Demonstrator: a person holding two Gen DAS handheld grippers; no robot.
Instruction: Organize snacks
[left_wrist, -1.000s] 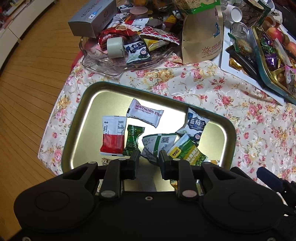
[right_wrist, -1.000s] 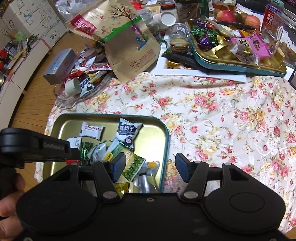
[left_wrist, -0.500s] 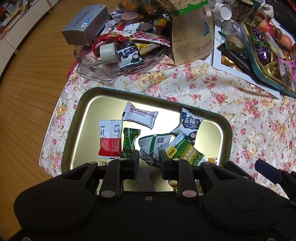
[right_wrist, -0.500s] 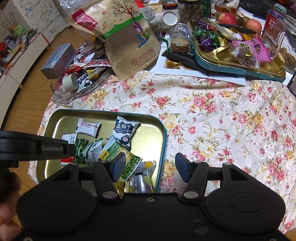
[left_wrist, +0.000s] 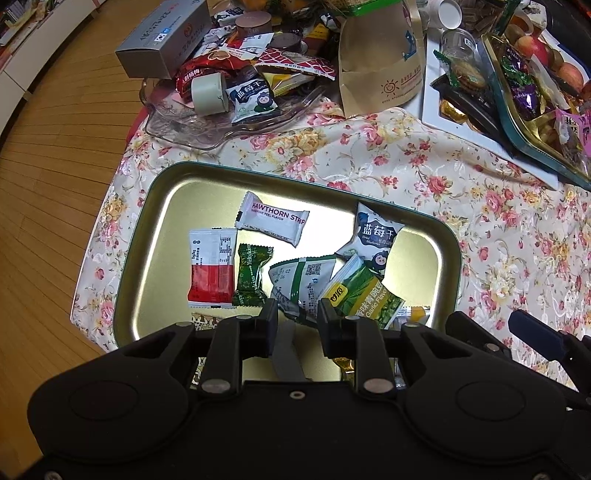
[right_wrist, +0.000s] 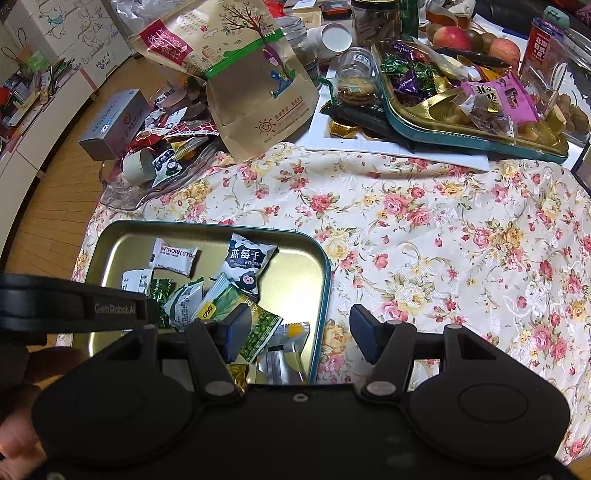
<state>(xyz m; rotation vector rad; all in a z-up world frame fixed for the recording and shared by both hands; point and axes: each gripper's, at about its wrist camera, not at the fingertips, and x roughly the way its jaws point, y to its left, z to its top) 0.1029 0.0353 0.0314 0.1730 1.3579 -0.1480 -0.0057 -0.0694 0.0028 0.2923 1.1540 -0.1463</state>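
Left wrist — gripper (left_wrist: 297, 317) narrowly parted, empty | right gripper (right_wrist: 301, 334) wide, empty | glossy rounded tin tray (left_wrist: 155, 206)

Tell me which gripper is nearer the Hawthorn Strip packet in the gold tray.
Left. The left gripper hangs over the tray's near edge, pointing toward the Hawthorn Strip packet. The right gripper straddles the gold tray's right rim, farther from the packet.
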